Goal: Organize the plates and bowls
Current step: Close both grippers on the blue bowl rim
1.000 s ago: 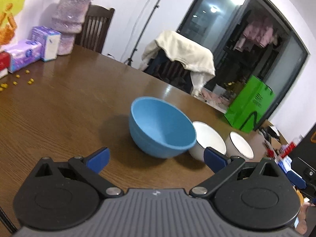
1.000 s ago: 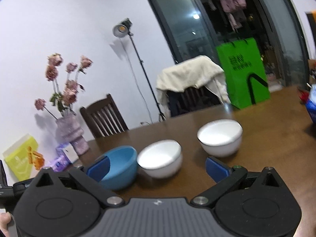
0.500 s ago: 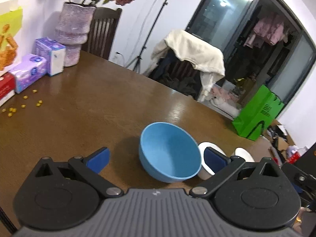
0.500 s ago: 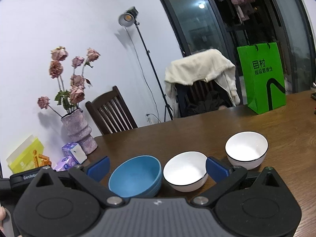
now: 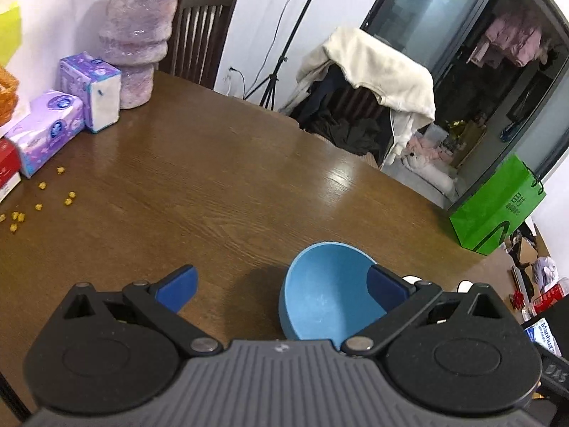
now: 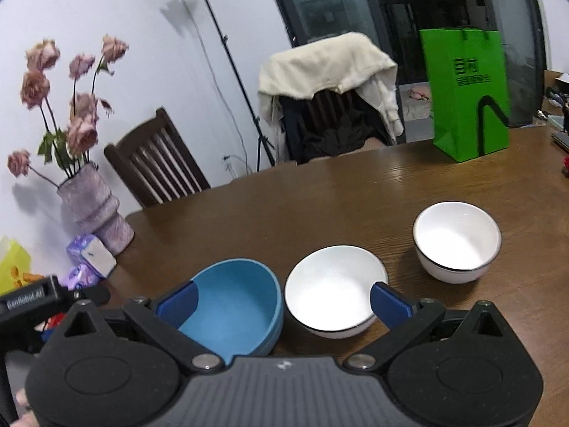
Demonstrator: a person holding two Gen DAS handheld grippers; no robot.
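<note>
A blue bowl (image 5: pixel 322 293) stands upright on the brown wooden table (image 5: pixel 199 181), close in front of my left gripper (image 5: pixel 281 284), which is open and empty; its right finger overlaps the bowl's rim. In the right wrist view the same blue bowl (image 6: pixel 234 307) sits at the left of a row, with a white bowl (image 6: pixel 332 286) beside it and a second white bowl (image 6: pixel 457 240) further right. My right gripper (image 6: pixel 282 302) is open above the near edge of the blue and first white bowls, holding nothing.
A purple vase (image 5: pixel 133 37) with dried flowers, tissue packs (image 5: pixel 89 90) and scattered yellow bits (image 5: pixel 41 199) occupy the table's left side. A green paper bag (image 6: pixel 464 90) stands at the far right. Chairs (image 6: pixel 156 162) line the far edge, one draped with a cream garment (image 6: pixel 327 66).
Both grippers have drawn back and risen, so the bowls sit lower and nearer in both views. The bowls themselves have not moved. Both grippers stay open.
</note>
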